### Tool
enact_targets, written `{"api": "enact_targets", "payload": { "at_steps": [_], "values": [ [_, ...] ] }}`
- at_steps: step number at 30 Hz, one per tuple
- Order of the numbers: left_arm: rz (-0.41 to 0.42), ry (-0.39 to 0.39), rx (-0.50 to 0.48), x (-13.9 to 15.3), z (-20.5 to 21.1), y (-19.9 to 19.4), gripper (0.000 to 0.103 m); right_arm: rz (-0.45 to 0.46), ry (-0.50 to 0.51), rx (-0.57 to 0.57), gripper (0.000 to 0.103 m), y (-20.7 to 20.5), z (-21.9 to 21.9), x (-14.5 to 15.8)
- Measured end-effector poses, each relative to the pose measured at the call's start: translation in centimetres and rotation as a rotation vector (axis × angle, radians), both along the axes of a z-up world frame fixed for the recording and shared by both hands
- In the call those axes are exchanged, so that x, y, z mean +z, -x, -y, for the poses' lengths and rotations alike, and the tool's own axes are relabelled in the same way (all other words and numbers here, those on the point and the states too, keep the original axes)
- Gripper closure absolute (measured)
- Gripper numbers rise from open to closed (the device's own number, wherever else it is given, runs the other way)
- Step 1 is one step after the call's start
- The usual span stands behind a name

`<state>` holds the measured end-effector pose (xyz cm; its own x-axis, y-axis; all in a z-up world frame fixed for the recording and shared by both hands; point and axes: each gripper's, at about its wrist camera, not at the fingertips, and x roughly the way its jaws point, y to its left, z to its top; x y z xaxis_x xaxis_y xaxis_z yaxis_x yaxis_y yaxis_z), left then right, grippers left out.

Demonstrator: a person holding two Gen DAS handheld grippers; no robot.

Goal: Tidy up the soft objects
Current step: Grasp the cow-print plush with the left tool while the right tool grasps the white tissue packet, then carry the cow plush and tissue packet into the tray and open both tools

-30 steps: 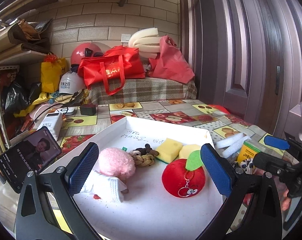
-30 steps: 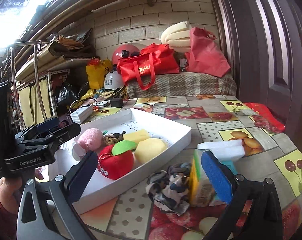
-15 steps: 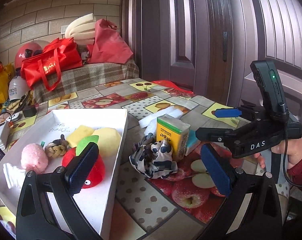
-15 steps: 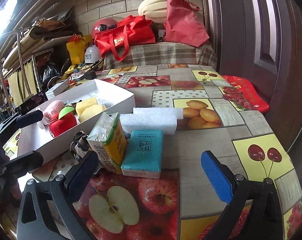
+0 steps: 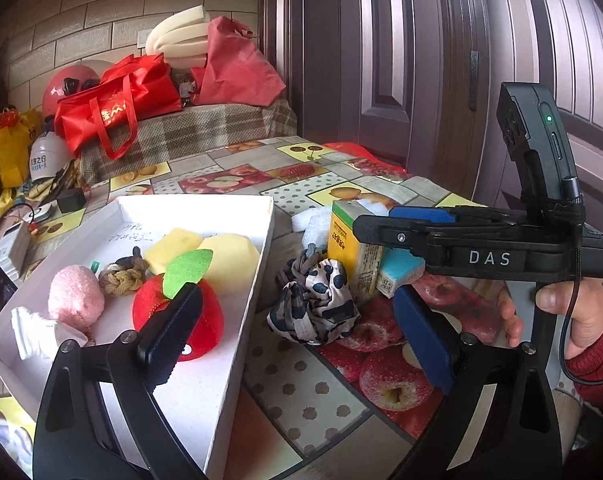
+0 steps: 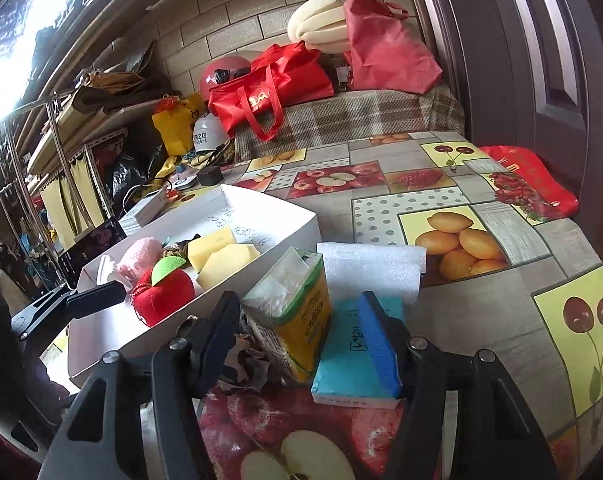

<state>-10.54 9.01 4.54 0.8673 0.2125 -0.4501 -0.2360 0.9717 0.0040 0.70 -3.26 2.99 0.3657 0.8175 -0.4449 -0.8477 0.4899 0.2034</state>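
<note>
A white tray (image 5: 257, 280) holds a red plush apple (image 5: 205, 312), a pink plush (image 5: 75, 300), yellow sponges (image 5: 229, 256) and a knotted rope toy (image 5: 123, 278). A patterned scrunchie (image 5: 315, 306) lies on the table right of the tray, beside a yellow-green tissue pack (image 5: 351, 248) and a teal pack (image 5: 399, 274). My left gripper (image 5: 297, 340) is open, low over the tray edge and scrunchie. My right gripper (image 6: 297, 344) is open with its fingers either side of the yellow-green pack (image 6: 301, 312); the teal pack (image 6: 353, 364) lies under its right finger. It also shows in the left wrist view (image 5: 405, 256).
White foam sheets (image 6: 371, 270) lie behind the packs. The table has a fruit-print cloth (image 6: 501, 280). Red bags (image 5: 117, 108), a helmet and clutter stand at the far end. A dark door (image 5: 401, 60) is on the right. A phone (image 6: 93, 240) stands left of the tray.
My right gripper has moved forward and narrowed around the yellow-green pack. My left gripper has shifted slightly nearer the tray edge and scrunchie.
</note>
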Motion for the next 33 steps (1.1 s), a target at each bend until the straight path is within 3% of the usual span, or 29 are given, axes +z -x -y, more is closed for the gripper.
{"api": "enact_targets", "payload": {
  "at_steps": [3, 8, 11, 13, 14, 15, 17, 22, 26, 28, 29, 30, 33],
  "values": [
    [0.042, -0.011, 0.017, 0.3, 0.4, 1.1, 0.006, 0.027, 0.005, 0.022, 0.041, 0.6, -0.4, 0.3],
    [0.031, 0.012, 0.029, 0.3, 0.5, 2.1, 0.007, 0.030, 0.105, 0.002, 0.041, 0.7, -3.3, -0.3],
    [-0.002, -0.017, 0.013, 0.1, 1.2, 1.5, 0.007, -0.044, 0.097, 0.008, 0.079, -0.5, -3.6, -1.0],
    [-0.039, -0.030, -0.018, -0.2, 1.7, 0.7, 0.008, -0.046, 0.039, -0.009, 0.079, -0.6, -2.1, -0.6],
    [-0.061, -0.032, -0.040, -0.3, 1.9, 0.1, 0.013, -0.039, 0.013, -0.026, 0.080, -0.6, -1.3, -0.4],
    [-0.084, -0.032, -0.060, -0.5, 2.2, -0.5, 0.026, -0.034, -0.013, -0.038, 0.080, -0.7, -0.4, -0.2],
    [-0.128, -0.034, -0.073, -1.0, 2.6, -2.1, 0.033, -0.037, -0.058, -0.070, 0.079, -1.1, 1.3, 0.0],
    [-0.170, -0.050, -0.002, -1.4, 2.3, -5.4, 0.033, -0.076, -0.118, -0.117, 0.079, -2.3, 3.1, 0.0],
    [-0.243, -0.057, -0.001, -2.2, 2.2, -7.4, 0.033, -0.076, -0.125, -0.107, 0.079, -2.3, 2.9, 0.1],
    [-0.254, -0.068, -0.033, -2.5, 2.6, -7.5, 0.047, -0.081, -0.132, -0.106, 0.079, -2.4, 3.0, 0.0],
    [-0.257, -0.065, -0.053, -2.5, 2.7, -7.4, 0.068, -0.087, -0.136, -0.108, 0.079, -2.5, 3.1, 0.0],
    [-0.265, -0.053, -0.076, -2.7, 3.0, -7.3, 0.078, -0.093, -0.140, -0.110, 0.079, -2.6, 3.2, -0.1],
    [-0.239, -0.051, -0.119, -2.4, 4.0, -6.4, 0.079, -0.103, -0.151, -0.114, 0.079, -2.7, 3.5, -0.2]
  ]
}}
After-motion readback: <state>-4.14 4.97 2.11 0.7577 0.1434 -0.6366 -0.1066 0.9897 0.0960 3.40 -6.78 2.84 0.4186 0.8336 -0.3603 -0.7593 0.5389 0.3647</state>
